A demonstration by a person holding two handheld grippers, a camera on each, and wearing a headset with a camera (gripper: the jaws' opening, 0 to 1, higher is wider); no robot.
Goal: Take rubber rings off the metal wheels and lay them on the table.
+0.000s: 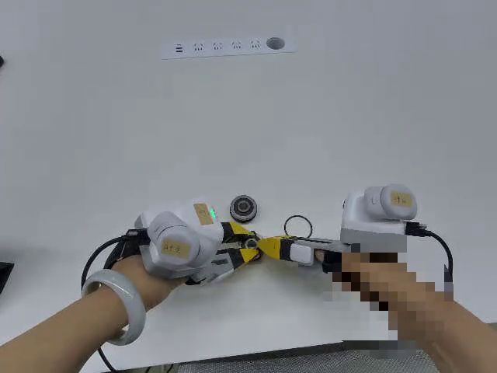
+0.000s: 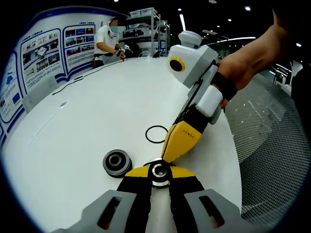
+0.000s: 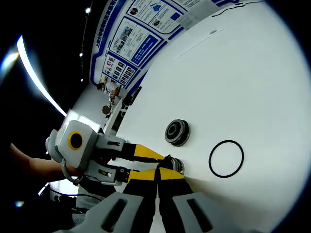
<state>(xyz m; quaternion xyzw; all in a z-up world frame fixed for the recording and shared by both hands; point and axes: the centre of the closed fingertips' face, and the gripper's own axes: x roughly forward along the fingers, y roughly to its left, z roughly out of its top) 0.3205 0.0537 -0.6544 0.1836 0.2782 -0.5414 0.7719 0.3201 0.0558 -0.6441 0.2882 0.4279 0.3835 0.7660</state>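
Note:
My left gripper (image 1: 250, 247) (image 2: 159, 170) is shut on a small metal wheel (image 2: 159, 173) (image 3: 177, 166), held just above the white table (image 1: 326, 140). From the right, my right gripper (image 1: 268, 247) (image 3: 158, 167) meets it with its yellow jaws pressed together, pinching the black rubber ring at that wheel's rim. In the left gripper view the right gripper (image 2: 167, 158) comes down from the upper right onto the wheel's top edge. A second metal wheel (image 1: 244, 207) (image 2: 117, 162) (image 3: 176, 132) lies flat behind the jaws. One loose rubber ring (image 1: 298, 227) (image 2: 157, 134) (image 3: 226, 158) lies on the table beside it.
A white power strip (image 1: 229, 47) lies far back on the table. The table's front edge (image 1: 256, 359) runs just below my hands. A black cable (image 1: 101, 260) loops at the left gripper. A person (image 2: 104, 41) stands far off behind the table.

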